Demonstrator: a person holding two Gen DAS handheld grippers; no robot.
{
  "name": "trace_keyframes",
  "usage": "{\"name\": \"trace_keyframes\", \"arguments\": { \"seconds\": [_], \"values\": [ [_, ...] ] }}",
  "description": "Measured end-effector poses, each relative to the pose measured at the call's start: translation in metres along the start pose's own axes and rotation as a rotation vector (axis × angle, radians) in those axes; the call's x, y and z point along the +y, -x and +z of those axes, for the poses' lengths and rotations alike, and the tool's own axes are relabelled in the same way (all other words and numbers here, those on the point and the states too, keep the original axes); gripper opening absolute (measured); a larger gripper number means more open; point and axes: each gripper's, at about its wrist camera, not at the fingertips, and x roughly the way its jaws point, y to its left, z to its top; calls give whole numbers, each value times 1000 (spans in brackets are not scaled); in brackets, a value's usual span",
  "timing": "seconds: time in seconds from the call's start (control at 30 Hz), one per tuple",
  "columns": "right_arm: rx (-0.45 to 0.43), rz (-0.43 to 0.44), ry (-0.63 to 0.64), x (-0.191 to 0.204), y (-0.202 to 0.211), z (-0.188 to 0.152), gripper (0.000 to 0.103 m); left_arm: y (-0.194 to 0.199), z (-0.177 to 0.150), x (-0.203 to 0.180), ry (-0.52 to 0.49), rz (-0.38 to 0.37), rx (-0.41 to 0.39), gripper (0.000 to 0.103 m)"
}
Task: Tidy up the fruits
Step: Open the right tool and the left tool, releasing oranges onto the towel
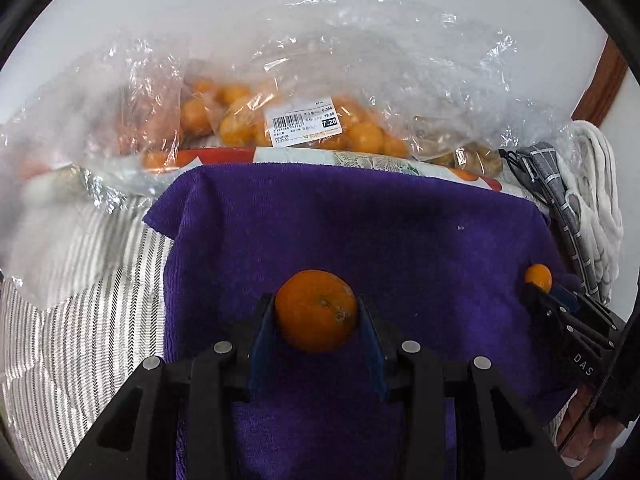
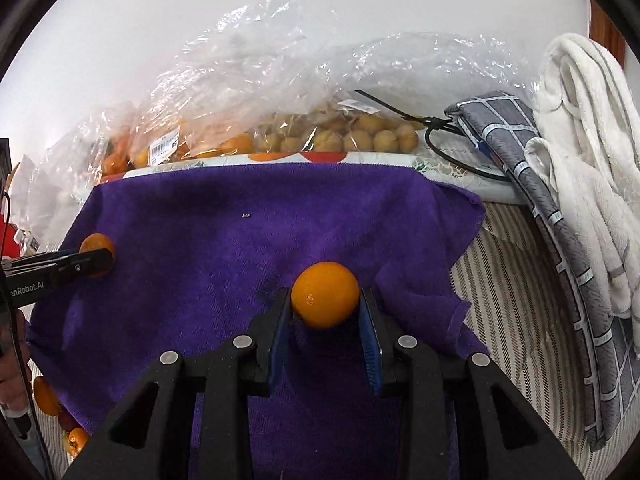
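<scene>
Both grippers (image 1: 316, 312) (image 2: 325, 304) clamp oranges (image 1: 316, 310) (image 2: 325, 294) mid-towel (image 1: 360, 220).

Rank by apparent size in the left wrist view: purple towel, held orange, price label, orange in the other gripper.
1. purple towel
2. held orange, inflated by nearness to the camera
3. price label
4. orange in the other gripper, partly hidden

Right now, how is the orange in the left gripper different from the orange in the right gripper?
The left gripper holds a deeper, duller orange with small dark marks on its skin; the right gripper holds a brighter, smoother, yellower orange. The left one looks a bit flattened, the right one rounder. Both are pinched between blue pads, just above the purple towel.
</scene>
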Motion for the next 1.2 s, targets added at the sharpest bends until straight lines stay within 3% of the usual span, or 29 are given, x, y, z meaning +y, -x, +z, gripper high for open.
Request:
{"name": "trace_keyframes", "arguments": {
  "seconds": [0.3, 0.43, 0.5, 0.6, 0.67, 0.73, 0.9, 1.07, 1.2],
  "values": [
    [-4, -34, 40, 10, -4, -3, 33, 0, 1, 1, 0, -13, 10, 39],
    [-6, -28, 41, 12, -5, -3, 34, 0, 3, 1, 2, 22, 13, 39],
    [-8, -14, 35, 11, -4, -3, 37, 3, 4, 0, -2, 32, 9, 41],
    [-8, 11, 22, 9, 0, -3, 49, 12, 6, -2, -4, 49, -12, 51],
    [-12, 36, 16, 10, 5, -2, 61, 18, 7, -4, -5, 55, -25, 53],
    [-5, 52, 18, 12, 12, -1, 64, 24, 8, -8, -10, 63, -31, 54],
    [-57, 109, -13, 16, 44, 5, 65, 57, 10, -20, -40, 72, -92, 54],
    [-130, -1, -15, 14, 88, -6, 64, 105, 8, -33, -68, 11, -169, 54],
    [-109, -25, 17, 14, 111, -28, 64, 139, 2, -45, -89, -18, -194, 54]
  ]
}}
